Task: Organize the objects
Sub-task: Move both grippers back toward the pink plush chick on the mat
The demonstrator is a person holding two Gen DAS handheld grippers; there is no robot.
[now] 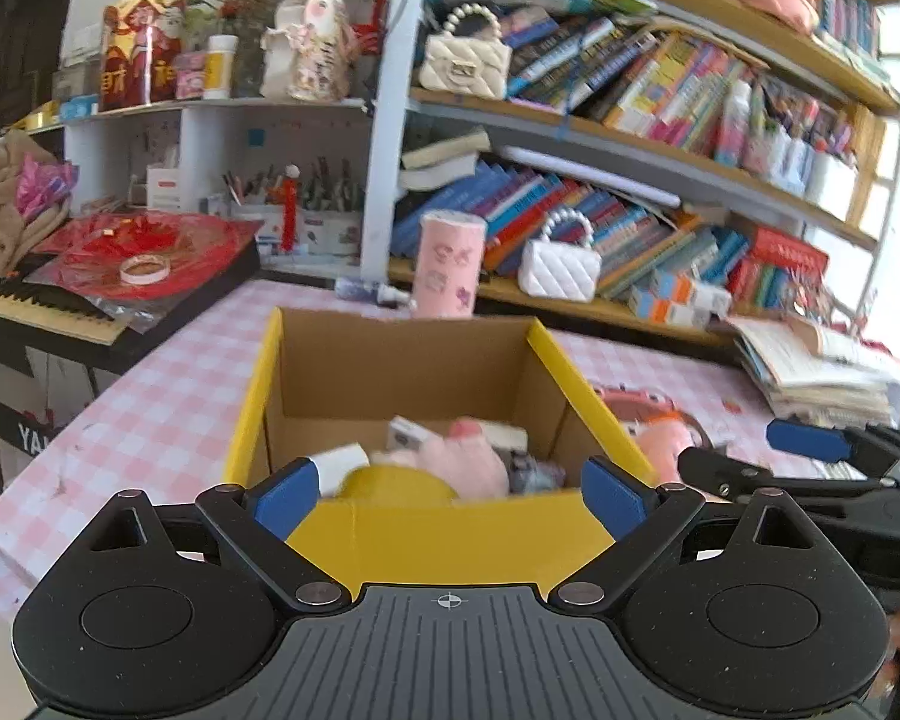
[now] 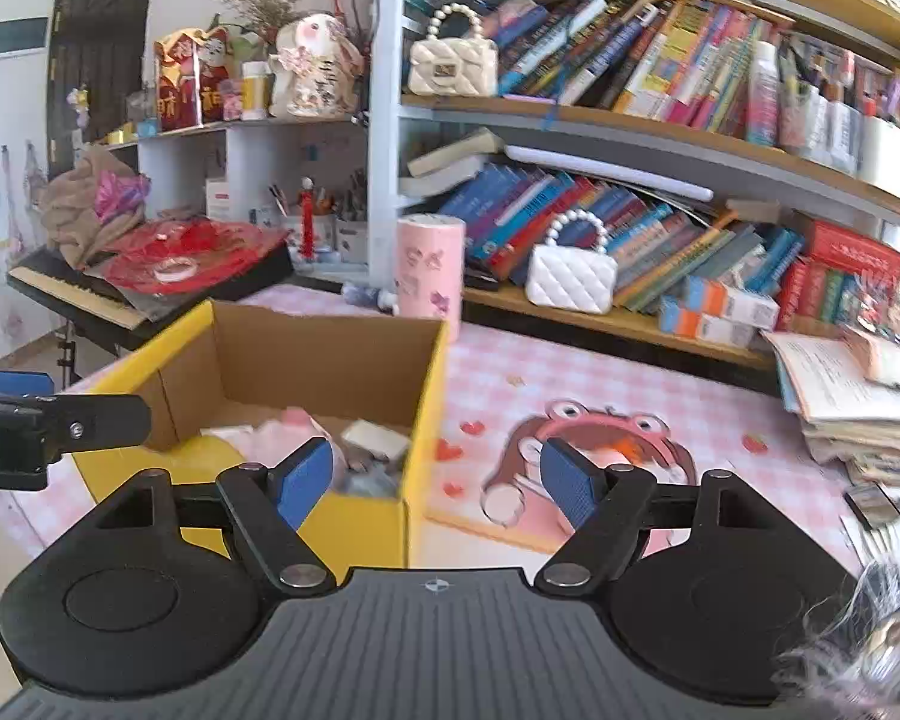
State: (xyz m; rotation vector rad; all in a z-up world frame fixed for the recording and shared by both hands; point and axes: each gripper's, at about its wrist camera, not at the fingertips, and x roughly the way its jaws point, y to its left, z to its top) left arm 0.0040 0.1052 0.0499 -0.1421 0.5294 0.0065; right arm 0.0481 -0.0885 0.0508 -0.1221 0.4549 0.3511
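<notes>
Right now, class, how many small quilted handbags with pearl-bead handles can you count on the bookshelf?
2. A cream quilted handbag with a pearl handle sits on the upper shelf; a white quilted handbag with a pearl handle sits on the lowest shelf. Others may be hidden behind books.

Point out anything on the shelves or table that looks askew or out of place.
On the bookshelf, many books lean sideways rather than upright, and two lie flat. At the table's right edge, a stack of papers and booklets sits ragged, pages splayed. The yellow box looks undamaged.
</notes>
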